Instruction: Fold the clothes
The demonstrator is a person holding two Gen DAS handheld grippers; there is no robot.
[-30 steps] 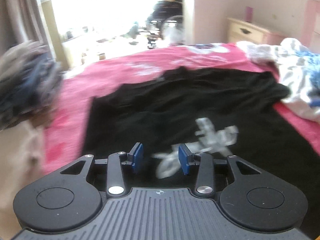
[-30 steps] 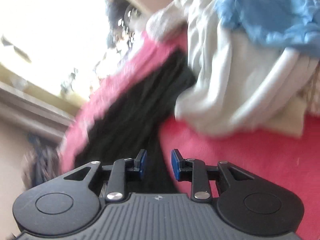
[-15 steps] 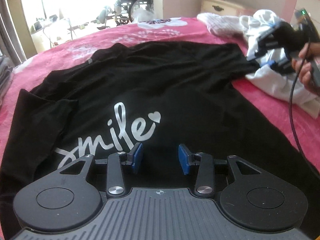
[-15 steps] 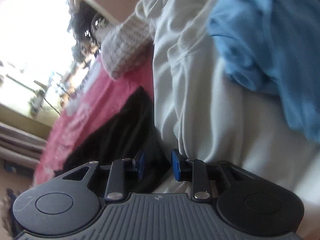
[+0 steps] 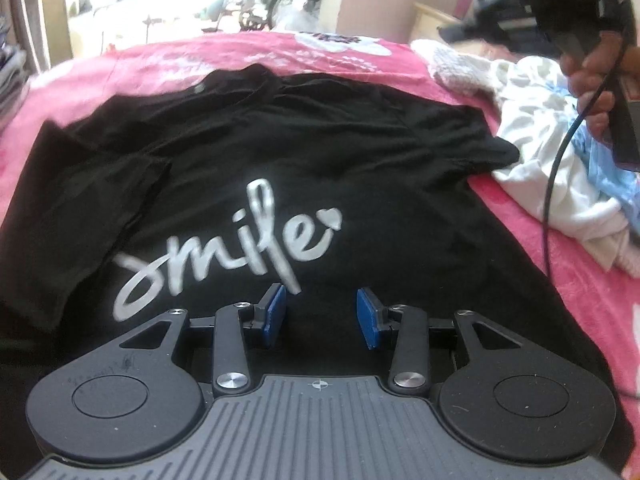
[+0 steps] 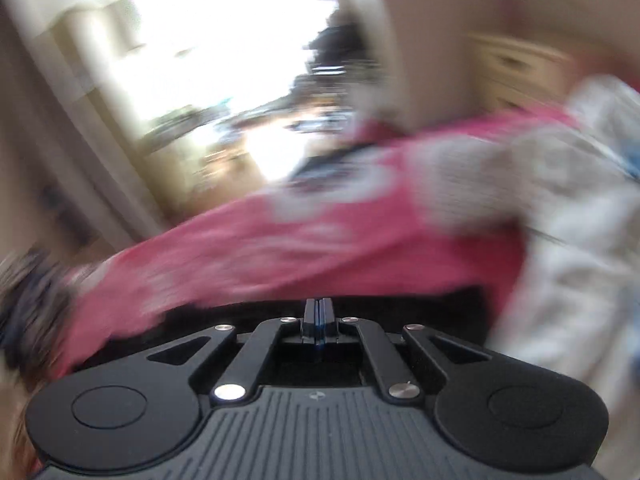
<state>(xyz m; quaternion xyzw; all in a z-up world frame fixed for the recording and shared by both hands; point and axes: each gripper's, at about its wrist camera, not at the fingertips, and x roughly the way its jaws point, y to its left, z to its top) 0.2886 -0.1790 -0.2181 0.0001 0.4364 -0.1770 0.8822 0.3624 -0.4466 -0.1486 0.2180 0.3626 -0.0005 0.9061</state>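
Lying flat, soft black t-shirt (image 5: 280,152) (glossy silver script) on pink bedspread (image 5: 160,60)

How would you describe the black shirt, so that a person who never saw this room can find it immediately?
Look at the bed with the pink blanket. The black shirt lies spread flat in its middle, in front of the open left gripper. The pile of white and blue clothes at its right is crumpled, but this shirt is dark and carries the white handwritten word "smile" with a small heart.
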